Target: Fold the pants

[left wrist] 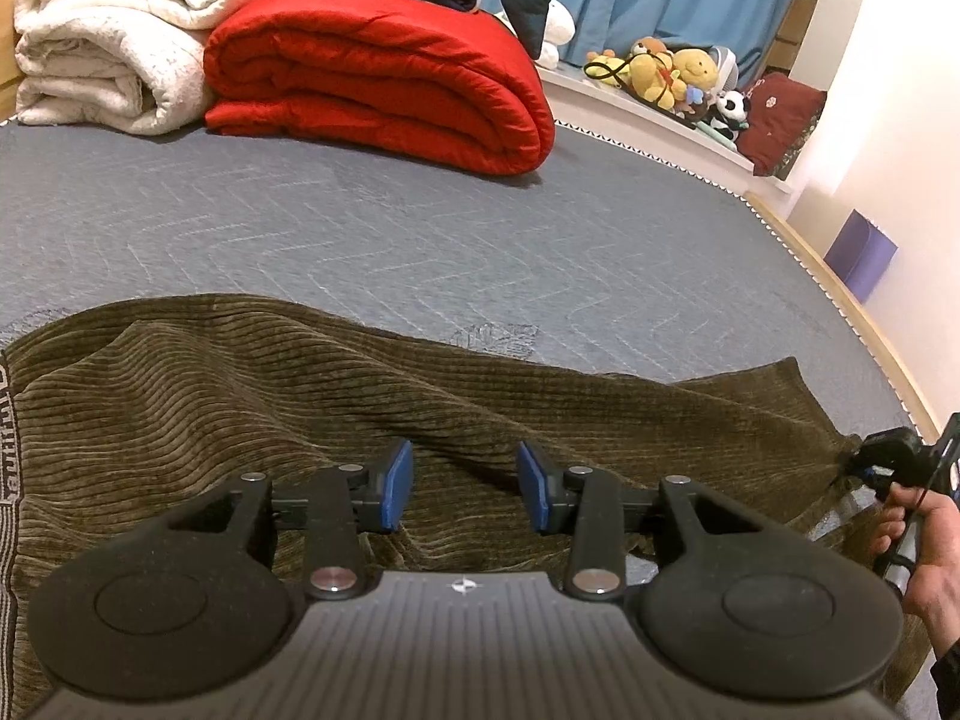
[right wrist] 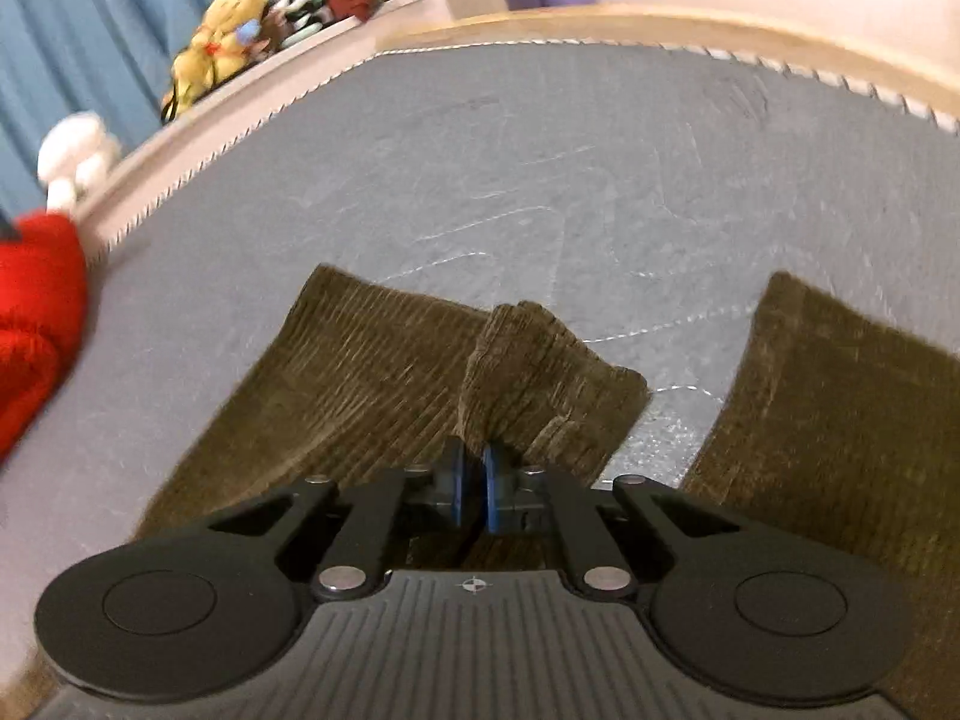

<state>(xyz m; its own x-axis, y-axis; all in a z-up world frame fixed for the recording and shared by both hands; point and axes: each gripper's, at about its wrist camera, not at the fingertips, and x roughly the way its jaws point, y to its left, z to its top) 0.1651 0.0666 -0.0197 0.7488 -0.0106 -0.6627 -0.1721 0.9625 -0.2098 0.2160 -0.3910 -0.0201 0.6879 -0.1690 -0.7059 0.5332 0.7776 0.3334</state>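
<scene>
Olive-brown corduroy pants (left wrist: 252,396) lie spread on the grey mattress (left wrist: 420,228). My left gripper (left wrist: 465,489) is open, its blue pads (left wrist: 397,483) just above a raised fold of the pants. In the right wrist view both leg ends show, one in the middle (right wrist: 360,372) and one at the right (right wrist: 840,396). My right gripper (right wrist: 474,477) is shut on a bunched piece of the middle leg's hem (right wrist: 528,360). The right gripper also shows at the far right of the left wrist view (left wrist: 882,456), pinching the pants' edge.
A folded red quilt (left wrist: 384,78) and a white blanket (left wrist: 114,30) sit at the far side of the mattress. Plush toys (left wrist: 666,72) line a white ledge by blue curtains. The wooden bed edge (left wrist: 840,294) runs along the right; a purple box (left wrist: 861,252) stands beyond.
</scene>
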